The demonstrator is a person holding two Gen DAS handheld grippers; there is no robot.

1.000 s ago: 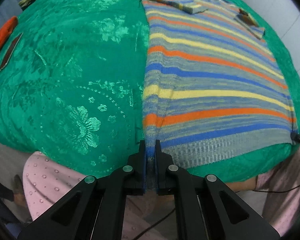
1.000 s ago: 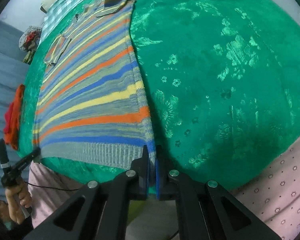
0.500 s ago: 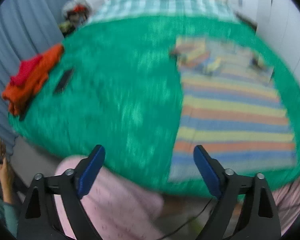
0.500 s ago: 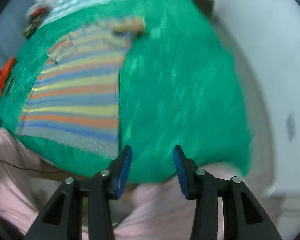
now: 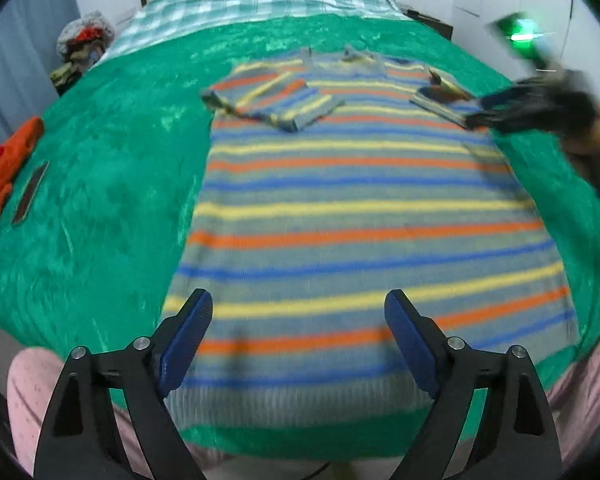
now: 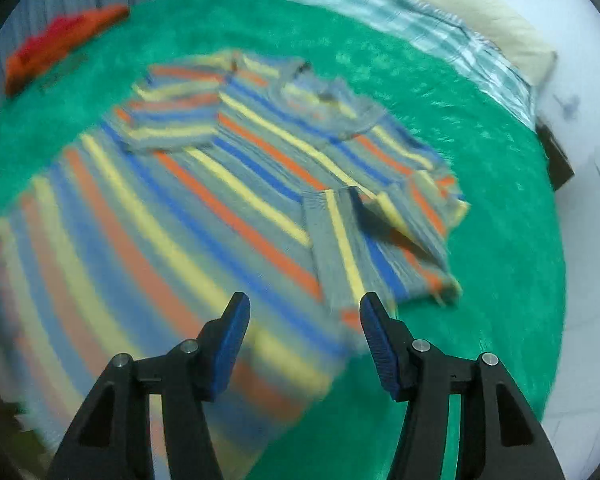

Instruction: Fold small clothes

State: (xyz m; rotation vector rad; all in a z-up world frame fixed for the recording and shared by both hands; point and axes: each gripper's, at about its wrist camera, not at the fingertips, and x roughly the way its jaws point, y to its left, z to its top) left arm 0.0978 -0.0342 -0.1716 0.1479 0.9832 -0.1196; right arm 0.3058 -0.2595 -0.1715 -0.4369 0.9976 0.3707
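No readable text, label, brand or number shows anywhere.

Both grippers: black plastic triangulated finger frames, ribbed blue pads, silver screw heads. Person wears pink dotted trousers below the frames.

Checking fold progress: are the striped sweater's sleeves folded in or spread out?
Folded in. Both sleeves lie across the sweater's chest; its body is spread flat.
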